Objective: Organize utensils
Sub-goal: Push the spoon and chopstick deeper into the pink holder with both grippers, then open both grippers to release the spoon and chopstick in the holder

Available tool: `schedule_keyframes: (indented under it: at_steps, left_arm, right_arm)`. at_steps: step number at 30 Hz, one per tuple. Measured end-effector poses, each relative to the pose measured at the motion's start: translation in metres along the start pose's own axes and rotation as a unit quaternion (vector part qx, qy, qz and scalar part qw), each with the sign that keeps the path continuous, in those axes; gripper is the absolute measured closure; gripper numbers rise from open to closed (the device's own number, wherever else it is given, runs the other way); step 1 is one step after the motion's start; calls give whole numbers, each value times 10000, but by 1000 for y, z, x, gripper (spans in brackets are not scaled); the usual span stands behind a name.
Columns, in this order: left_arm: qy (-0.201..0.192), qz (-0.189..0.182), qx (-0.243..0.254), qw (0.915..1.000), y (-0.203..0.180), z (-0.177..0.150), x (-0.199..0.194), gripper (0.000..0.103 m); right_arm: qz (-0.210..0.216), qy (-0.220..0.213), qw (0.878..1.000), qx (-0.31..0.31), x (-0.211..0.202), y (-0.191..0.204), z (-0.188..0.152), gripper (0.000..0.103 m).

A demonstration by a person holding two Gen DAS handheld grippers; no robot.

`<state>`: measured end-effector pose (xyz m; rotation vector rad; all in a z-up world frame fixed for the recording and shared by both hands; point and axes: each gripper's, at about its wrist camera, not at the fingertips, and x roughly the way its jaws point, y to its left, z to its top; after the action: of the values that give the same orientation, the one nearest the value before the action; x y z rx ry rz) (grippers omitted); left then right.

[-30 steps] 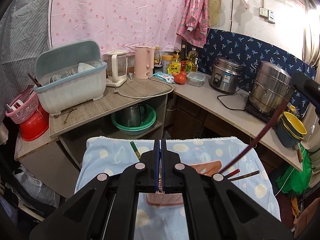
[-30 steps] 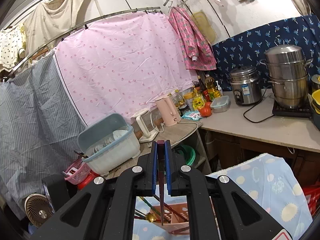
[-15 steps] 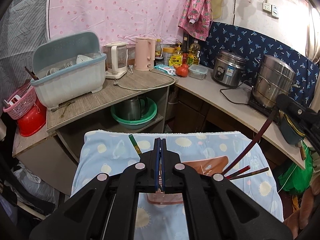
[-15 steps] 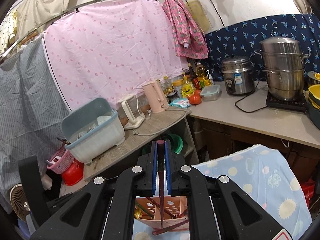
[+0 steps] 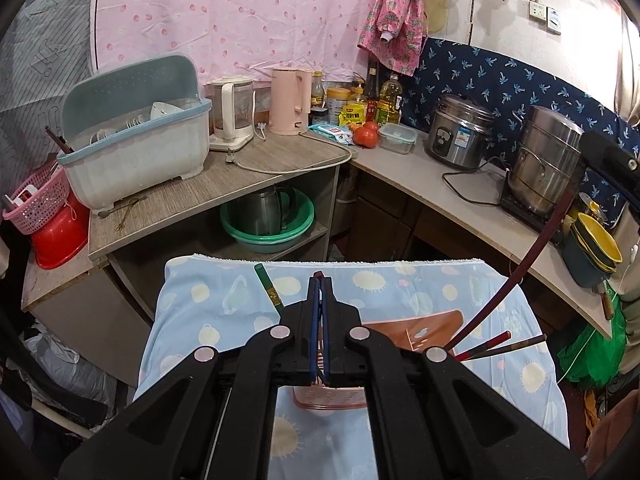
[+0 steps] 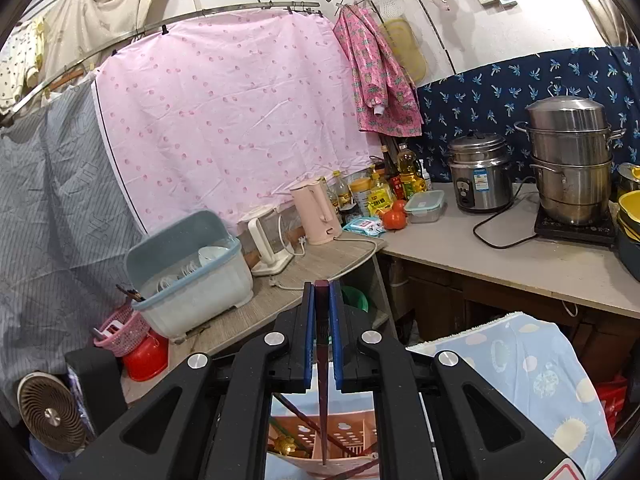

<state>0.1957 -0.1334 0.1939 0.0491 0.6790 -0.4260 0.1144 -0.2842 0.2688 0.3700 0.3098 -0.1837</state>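
Left gripper (image 5: 319, 280): jaws pressed together with nothing seen between them, hanging over the middle of the cloth-covered table (image 5: 224, 304).
Right gripper (image 6: 321, 286): jaws narrow, clamped on a dark red chopstick (image 6: 322, 380) that hangs down between the pads, its tip in the holder.
Utensil holder (image 5: 420, 328): pink plastic, perforated, lying toward the table's right side; partly hidden behind the left gripper.
Holder contents: two more sticks (image 5: 504, 345) jut out of it toward the right edge; a gold-coloured piece shows inside, perhaps a spoon, too small to tell.
Green chopstick (image 5: 267, 285): lying loose on the cloth near the far edge, left of centre, apart from the holder.
Held chopstick, from the left wrist: a long dark red line slanting down from the upper right into the holder.
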Motion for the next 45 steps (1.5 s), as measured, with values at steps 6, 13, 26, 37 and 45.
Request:
schedule_keyframes:
  at_steps: [6, 13, 26, 37, 45]
  left_arm:
    - [48, 26, -15, 10000, 0, 0, 7, 102]
    - [54, 24, -18, 10000, 0, 0, 9, 102]
    - [78, 29, -15, 10000, -3, 1, 13, 102]
    - [173, 22, -61, 9998, -4, -3, 20, 102]
    - [99, 99, -91, 9999, -6, -7, 16, 90]
  right_arm:
    - [-43, 142, 9997, 176, 13, -12, -8, 95]
    - [85, 22, 9998, 178, 8, -8, 7, 95]
    - [12, -106, 9997, 235, 9, -16, 18, 95]
    - [-251, 411, 9987, 138, 34, -27, -30, 94]
    - [-407, 470, 9980, 114, 29, -32, -46, 51]
